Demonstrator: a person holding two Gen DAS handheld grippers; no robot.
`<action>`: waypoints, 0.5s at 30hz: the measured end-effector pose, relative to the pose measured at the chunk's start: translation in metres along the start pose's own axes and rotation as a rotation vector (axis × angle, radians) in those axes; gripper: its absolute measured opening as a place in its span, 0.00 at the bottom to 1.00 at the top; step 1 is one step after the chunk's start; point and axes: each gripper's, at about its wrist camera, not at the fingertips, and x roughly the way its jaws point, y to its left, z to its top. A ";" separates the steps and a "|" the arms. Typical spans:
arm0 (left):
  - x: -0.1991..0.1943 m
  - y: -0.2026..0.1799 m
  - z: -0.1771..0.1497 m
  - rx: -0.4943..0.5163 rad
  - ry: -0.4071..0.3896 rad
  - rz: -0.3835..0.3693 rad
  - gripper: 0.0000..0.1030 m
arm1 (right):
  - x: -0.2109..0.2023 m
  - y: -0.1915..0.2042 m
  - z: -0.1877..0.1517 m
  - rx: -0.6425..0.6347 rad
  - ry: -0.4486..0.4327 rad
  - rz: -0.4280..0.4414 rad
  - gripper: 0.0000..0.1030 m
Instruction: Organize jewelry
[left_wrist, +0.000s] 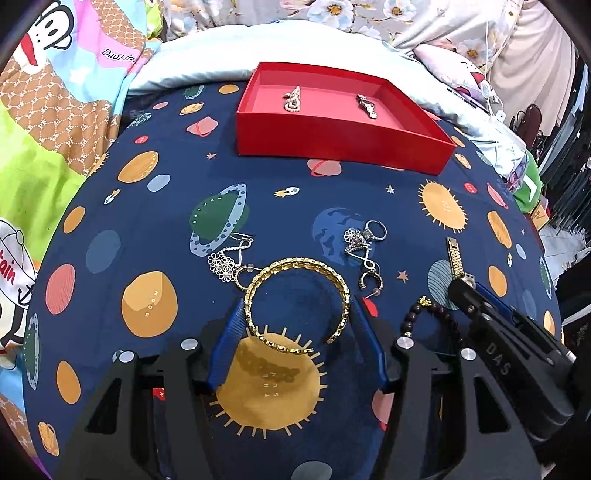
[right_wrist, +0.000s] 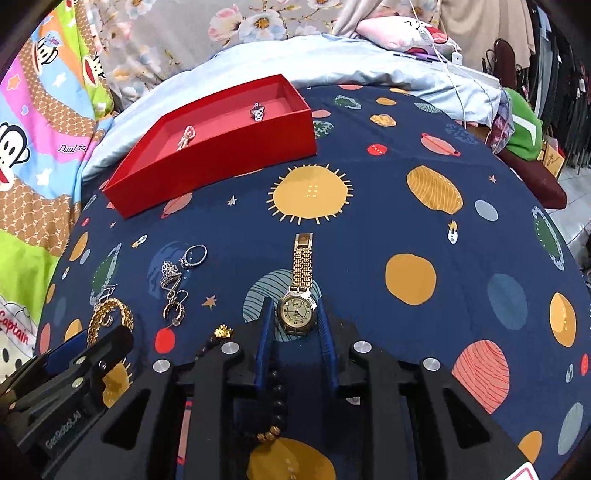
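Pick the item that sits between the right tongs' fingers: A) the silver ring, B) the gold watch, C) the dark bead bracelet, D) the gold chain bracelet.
B: in the right wrist view the gold watch has its face between the blue fingers of the right tongs; whether they touch it cannot be told, while the gold chain bracelet lies between the left tongs.

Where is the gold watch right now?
The gold watch lies on the space-print cloth between the right gripper's open jaws, right of the dark bead bracelet.

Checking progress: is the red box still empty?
Not empty. The red box holds two pieces: a pearl piece and a small silver piece.
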 end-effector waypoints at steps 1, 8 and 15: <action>0.000 0.000 0.000 0.000 0.002 0.000 0.54 | -0.001 -0.003 0.000 0.008 0.005 0.011 0.21; -0.007 0.000 0.002 0.005 -0.011 -0.015 0.54 | -0.017 -0.009 0.005 0.009 -0.012 0.047 0.21; -0.023 -0.002 0.011 0.010 -0.048 -0.030 0.54 | -0.045 -0.014 0.023 -0.016 -0.059 0.084 0.21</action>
